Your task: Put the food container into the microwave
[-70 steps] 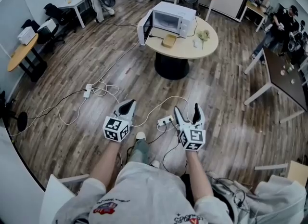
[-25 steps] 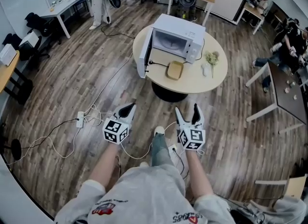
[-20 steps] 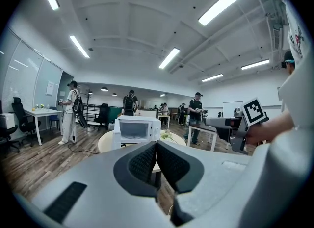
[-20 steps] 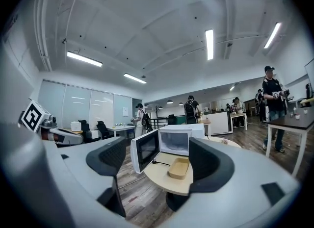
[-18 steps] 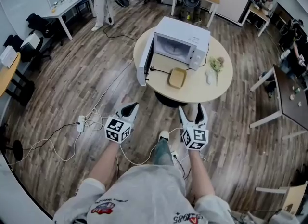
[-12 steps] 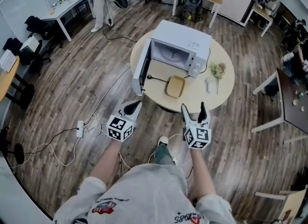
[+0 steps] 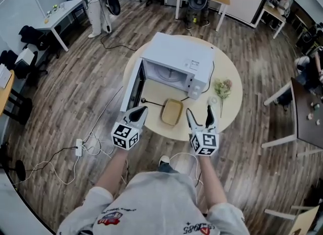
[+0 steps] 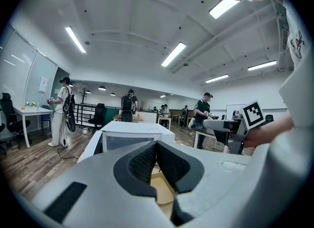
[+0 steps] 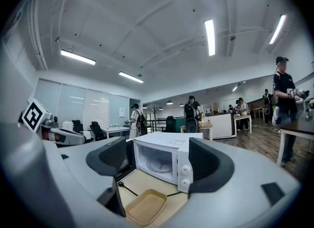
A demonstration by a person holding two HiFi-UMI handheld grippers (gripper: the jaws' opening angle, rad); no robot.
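A person stands at the near edge of a round table [image 7: 229, 108] with a two-jaw tool in each hand. The food container [image 7: 171, 111], a shallow tan tray, lies on the tabletop just in front of the microwave [image 7: 176, 62] and is not yet picked up. The oven's door [image 7: 132, 87] is swung wide to the left, so the cavity faces the near side, apparently ready to take the tray.

The right gripper [image 7: 198, 112] hangs just right of the container. Its jaws are spread wide with nothing between them but a far view of the oven and tray, which suggests it is meant to make the grab. The left gripper [image 7: 137, 111] hovers near the door's lower edge with its pads pressed together on nothing, seemingly held out of the way.

A black cord [image 7: 151, 102] crosses the tabletop between door and tray, close enough that it could get in the way of a lift. A dried sprig [image 7: 222, 87] lies at the table's right.

From above, the door is seen almost edge-on and much of the cavity is in shadow. Only the right gripper view shows the glass turntable inside. In the left gripper view, the closed jaws hide all but a sliver of the tray. A small white object beside the sprig is too small to identify.
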